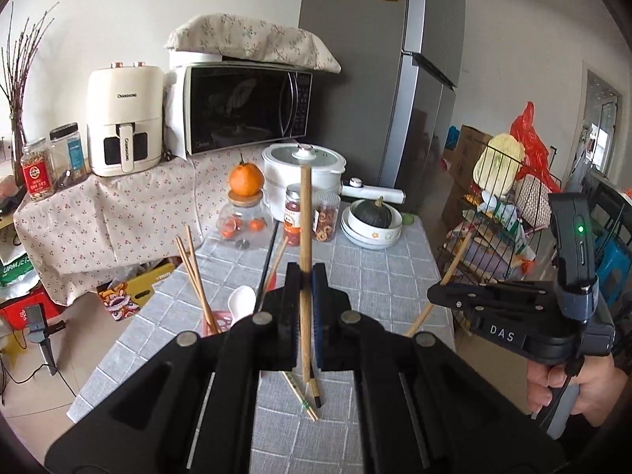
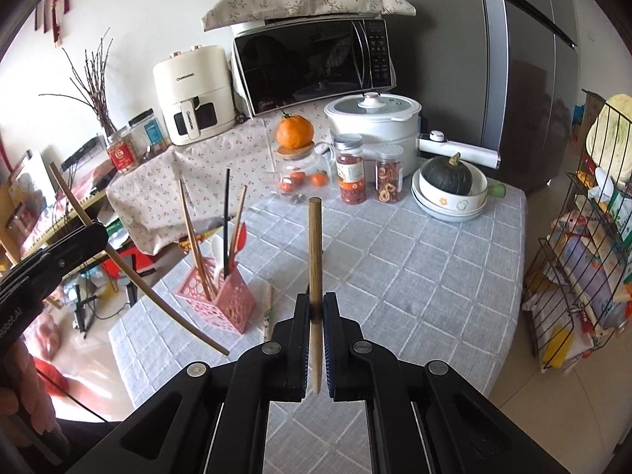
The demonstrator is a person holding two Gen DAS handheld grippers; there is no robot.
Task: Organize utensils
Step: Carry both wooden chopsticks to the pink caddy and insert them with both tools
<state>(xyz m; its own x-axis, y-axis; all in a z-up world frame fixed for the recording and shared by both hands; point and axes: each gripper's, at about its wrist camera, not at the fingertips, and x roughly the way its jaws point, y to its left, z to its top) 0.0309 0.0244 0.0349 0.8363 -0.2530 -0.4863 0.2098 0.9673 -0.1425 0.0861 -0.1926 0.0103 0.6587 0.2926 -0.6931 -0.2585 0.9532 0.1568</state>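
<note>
My left gripper (image 1: 305,276) is shut on a wooden chopstick (image 1: 305,217) that stands upright above the table; it also shows at the left of the right wrist view (image 2: 130,272). My right gripper (image 2: 316,304) is shut on another wooden chopstick (image 2: 315,260), also upright; it shows at the right of the left wrist view (image 1: 432,292). A pink perforated utensil holder (image 2: 221,300) near the table's left edge holds several chopsticks and a white spoon (image 2: 217,249). Loose chopsticks (image 1: 304,395) lie on the grey checked tablecloth below the left gripper.
At the table's far end stand a glass jar with an orange (image 2: 295,131) on top, two spice jars (image 2: 349,170), a white cooker (image 2: 373,122) and stacked bowls holding a dark squash (image 2: 448,175). A wire rack (image 2: 584,237) stands to the right.
</note>
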